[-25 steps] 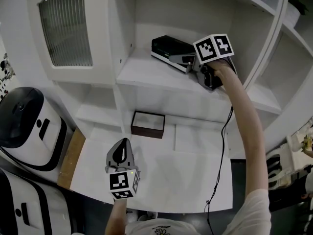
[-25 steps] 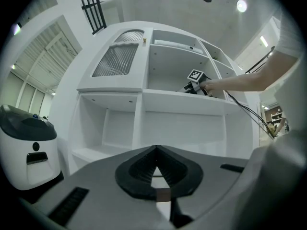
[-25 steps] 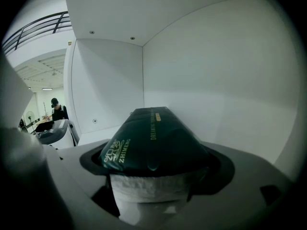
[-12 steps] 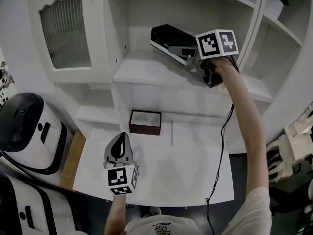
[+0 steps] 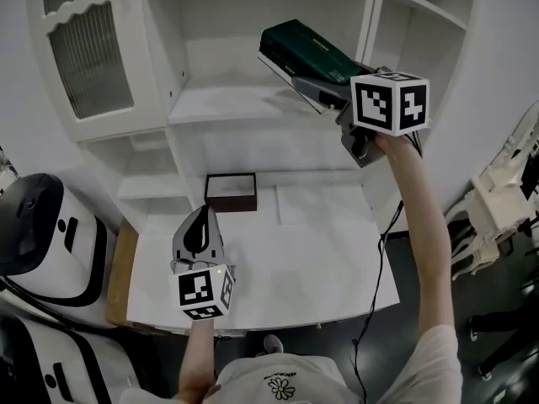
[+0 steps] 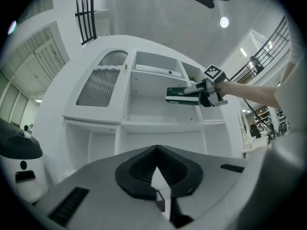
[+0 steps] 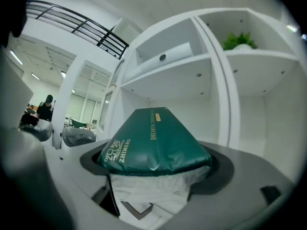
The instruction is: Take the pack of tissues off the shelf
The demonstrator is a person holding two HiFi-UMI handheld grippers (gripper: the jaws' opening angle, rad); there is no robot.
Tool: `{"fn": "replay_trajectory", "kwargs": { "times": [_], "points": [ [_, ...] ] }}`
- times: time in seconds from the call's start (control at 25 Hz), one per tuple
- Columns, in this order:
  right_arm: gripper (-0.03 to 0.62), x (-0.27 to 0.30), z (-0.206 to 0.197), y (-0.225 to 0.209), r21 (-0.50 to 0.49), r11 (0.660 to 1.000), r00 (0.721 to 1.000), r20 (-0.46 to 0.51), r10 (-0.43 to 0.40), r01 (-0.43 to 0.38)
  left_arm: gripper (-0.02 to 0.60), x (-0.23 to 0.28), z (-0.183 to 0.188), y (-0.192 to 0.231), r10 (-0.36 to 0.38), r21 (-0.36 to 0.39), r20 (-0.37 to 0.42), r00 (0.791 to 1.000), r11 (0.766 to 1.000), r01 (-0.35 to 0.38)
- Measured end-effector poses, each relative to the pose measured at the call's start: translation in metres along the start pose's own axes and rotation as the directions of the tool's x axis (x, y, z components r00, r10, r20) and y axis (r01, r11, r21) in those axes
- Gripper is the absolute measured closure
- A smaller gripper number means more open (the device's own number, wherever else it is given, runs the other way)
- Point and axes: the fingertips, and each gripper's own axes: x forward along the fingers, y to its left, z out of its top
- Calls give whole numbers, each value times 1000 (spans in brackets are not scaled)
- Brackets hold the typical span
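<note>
The left gripper [image 5: 202,225] hovers low over the white table [image 5: 328,259], its jaws pressed together with nothing between them; just beyond it a shallow dark tray [image 5: 231,192] sits at the back of the table; above and to the right, the green pack of tissues [image 5: 307,53] hangs tilted in the air, clear of the shelf [image 5: 223,103]; the right gripper [image 5: 324,91] clamps its near end, jaws spread wide.

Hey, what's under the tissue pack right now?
Nothing touches it below: the right claw holds the pack tilted above the white shelf. The shelf part showing is bare; the part straight behind the pack is covered.
</note>
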Motion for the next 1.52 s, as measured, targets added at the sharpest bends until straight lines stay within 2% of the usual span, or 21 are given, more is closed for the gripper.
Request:
{"fn": "replay_trajectory", "kwargs": {
  "times": [0.16,0.32,0.48,0.64,0.96,1.28,1.52],
  "points": [
    [117,-56,-12,15,-84,991,990,103,-97,106,581,-11,16,-19,-46,10,35,998,999,46],
    [117,-100,-36,38,-98,977,966,195,-169,191,581,-20,28,-33,-78,12,65,995,997,77],
    [117,-133,-66,58,-46,958,923,286,-259,283,581,-29,36,-44,-103,24,91,991,995,101],
    [117,-156,-96,78,43,948,888,339,-311,315,581,-36,39,-51,-117,31,116,986,993,115],
    [117,-177,-139,119,89,928,859,353,-370,362,581,-51,40,-55,-113,32,147,983,994,109],
    [117,-184,-166,131,173,919,868,305,-393,355,581,-53,38,-49,-91,40,144,985,995,86],
    [117,-182,-171,127,183,910,865,288,-411,371,581,-52,38,-49,-91,46,135,987,995,86]
  ]
}}
